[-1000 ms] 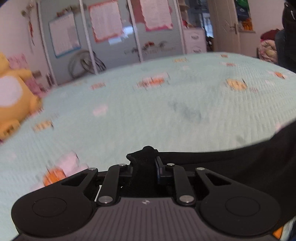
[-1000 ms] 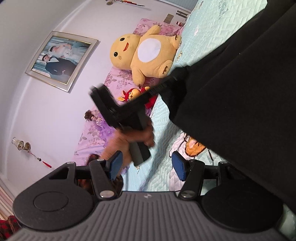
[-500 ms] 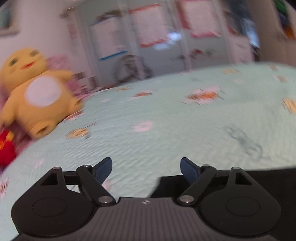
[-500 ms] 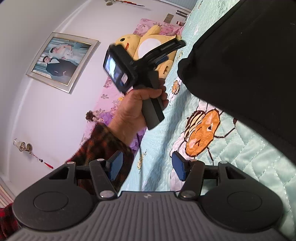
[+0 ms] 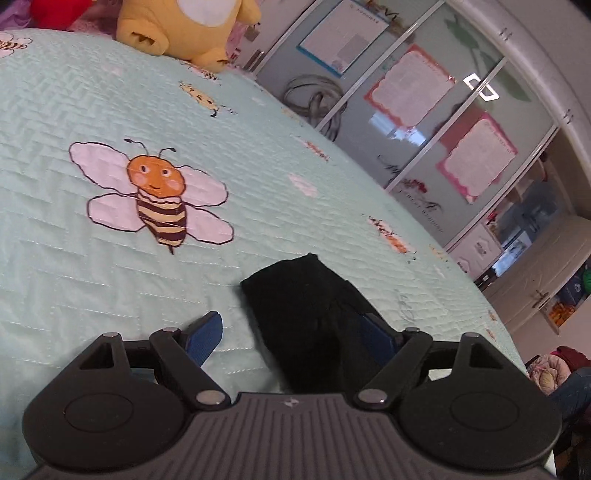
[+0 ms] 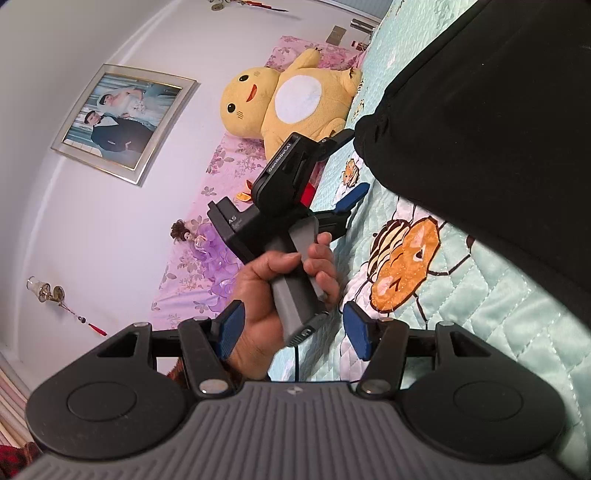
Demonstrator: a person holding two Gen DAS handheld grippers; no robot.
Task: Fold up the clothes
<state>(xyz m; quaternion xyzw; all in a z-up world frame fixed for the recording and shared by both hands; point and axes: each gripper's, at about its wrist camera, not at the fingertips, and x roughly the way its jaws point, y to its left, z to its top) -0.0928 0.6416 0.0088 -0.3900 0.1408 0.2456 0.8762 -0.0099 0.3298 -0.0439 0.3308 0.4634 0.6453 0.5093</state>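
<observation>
A black garment (image 6: 498,129) lies flat on the mint bee-print bedspread (image 6: 498,317). One corner of the garment (image 5: 306,295) reaches between the jaws of my left gripper (image 5: 291,325). Those jaws stand wide and are closing a little; the left pad (image 5: 207,332) is clear of the cloth, while the cloth covers part of the right pad. In the right wrist view a person's hand (image 6: 280,284) holds the left gripper (image 6: 349,166) low at the garment's edge. My right gripper (image 6: 291,317) is open, level and beside the bed, with nothing between its pads.
A big yellow plush toy (image 6: 291,99) sits at the head of the bed, with a red toy (image 5: 55,9) beside it. A framed photo (image 6: 122,118) hangs on the wall. Sliding wardrobe doors (image 5: 424,122) with posters stand beyond the bed's far side.
The left gripper let go of the black cloth and opened wide. It rolled and sank toward the bed at the garment's corner. The garment dropped flat. The right gripper stayed put.
</observation>
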